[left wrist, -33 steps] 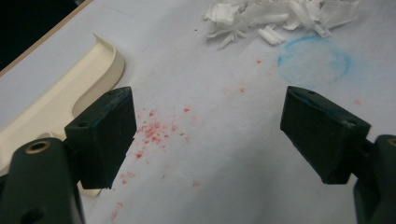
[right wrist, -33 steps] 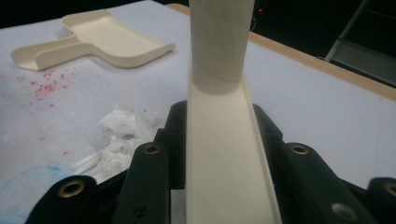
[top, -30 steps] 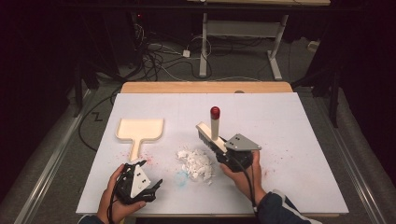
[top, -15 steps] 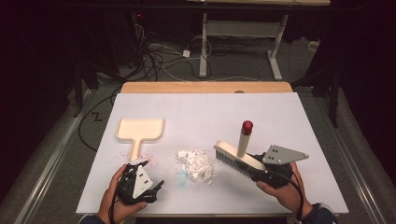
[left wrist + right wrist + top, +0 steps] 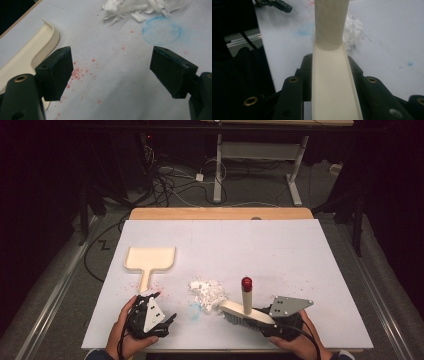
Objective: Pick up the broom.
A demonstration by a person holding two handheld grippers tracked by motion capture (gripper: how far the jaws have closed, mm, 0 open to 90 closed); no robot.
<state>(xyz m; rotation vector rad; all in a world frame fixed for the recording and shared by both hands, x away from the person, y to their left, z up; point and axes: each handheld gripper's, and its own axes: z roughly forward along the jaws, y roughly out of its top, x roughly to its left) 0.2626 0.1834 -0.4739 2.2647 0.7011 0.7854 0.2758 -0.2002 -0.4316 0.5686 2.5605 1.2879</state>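
- White table sheet [image 5: 260, 250] across the middle of the high view, wooden edge [image 5: 220, 213] peeking out along its far side.
- Dark room behind, upper part of frame: tangle of cables [image 5: 170, 175] on the floor upper left, white desk legs [image 5: 255, 155] top centre.
- Sheet pretty messy: red specks [image 5: 80, 72] near the lower left, faint blue ring [image 5: 162, 31] upper right in the left gripper view.
- Cream dustpan [image 5: 149, 261] left of centre, pan end toward the top of the frame, handle toward the bottom. Looks empty inside.
- Pile of white paper scraps [image 5: 207, 291] just below centre, lying loose on the sheet, right of the dustpan.
- Brush [image 5: 245, 312] lower right of centre, bristle end just beside the scrap pile, red-tipped handle [image 5: 246, 294] sticking up.
- Right gripper [image 5: 329, 75] at bottom right, clamped on the brush's cream back from both sides.
- Left gripper [image 5: 111, 72] bottom left, jaws spread wide, nothing between them, just past the dustpan handle.
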